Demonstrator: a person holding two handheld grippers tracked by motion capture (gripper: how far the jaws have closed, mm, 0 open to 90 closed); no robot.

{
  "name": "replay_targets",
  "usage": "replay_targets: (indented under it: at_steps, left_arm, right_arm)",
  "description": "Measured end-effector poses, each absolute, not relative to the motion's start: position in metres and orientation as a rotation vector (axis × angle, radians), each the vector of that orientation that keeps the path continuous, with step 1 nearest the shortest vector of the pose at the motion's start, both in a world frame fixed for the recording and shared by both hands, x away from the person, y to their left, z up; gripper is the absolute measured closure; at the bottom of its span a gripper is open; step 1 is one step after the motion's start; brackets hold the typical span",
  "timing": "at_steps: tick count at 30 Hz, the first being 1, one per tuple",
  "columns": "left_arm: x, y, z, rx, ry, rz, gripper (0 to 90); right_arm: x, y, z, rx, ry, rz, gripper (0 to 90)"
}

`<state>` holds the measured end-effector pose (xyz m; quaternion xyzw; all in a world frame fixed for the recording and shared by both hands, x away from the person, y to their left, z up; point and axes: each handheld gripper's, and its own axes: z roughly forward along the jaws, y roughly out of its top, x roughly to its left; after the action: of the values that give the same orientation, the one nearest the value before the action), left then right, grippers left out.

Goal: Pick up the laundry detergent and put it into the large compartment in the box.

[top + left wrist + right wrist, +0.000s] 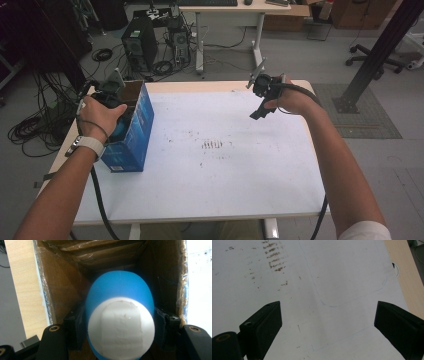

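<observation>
A blue cardboard box (134, 134) stands open-topped on the left part of the white table (225, 180). My left gripper (120, 323) reaches down into its brown inside (62, 290), shut on a rounded blue object with a white taped end (120, 332); the black pads (75, 326) press on it from both sides. In the high view a hand (100, 115) covers most of that gripper at the box's mouth. My right gripper (260, 111) hangs above the table's far right part, jaws wide open over the bare sheet (327, 317), with nothing between them.
Brown smudges (212, 145) mark the table's middle. A thin drawn outline (352, 298) lies under the right gripper, near the wooden table edge (404, 277). Beyond the table are a computer tower (140, 45), floor cables (30, 130), a desk (225, 15) and a black post (380, 55).
</observation>
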<state>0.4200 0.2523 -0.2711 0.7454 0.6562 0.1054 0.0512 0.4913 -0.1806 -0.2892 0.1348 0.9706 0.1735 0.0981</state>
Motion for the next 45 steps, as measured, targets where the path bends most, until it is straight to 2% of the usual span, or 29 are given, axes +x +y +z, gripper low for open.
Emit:
replay_targets:
  at_steps: [18,45]
  left_arm:
    - [0.423,0.259,-0.273,2.245,1.983,0.31,37.0]
    - [0.424,0.261,-0.275,2.269,1.972,0.281,24.1]
  right_arm:
    - [0.492,-0.184,-0.293,0.417,2.877,0.517,7.8]
    - [0.49,-0.187,-0.293,0.423,2.873,0.513,7.8]
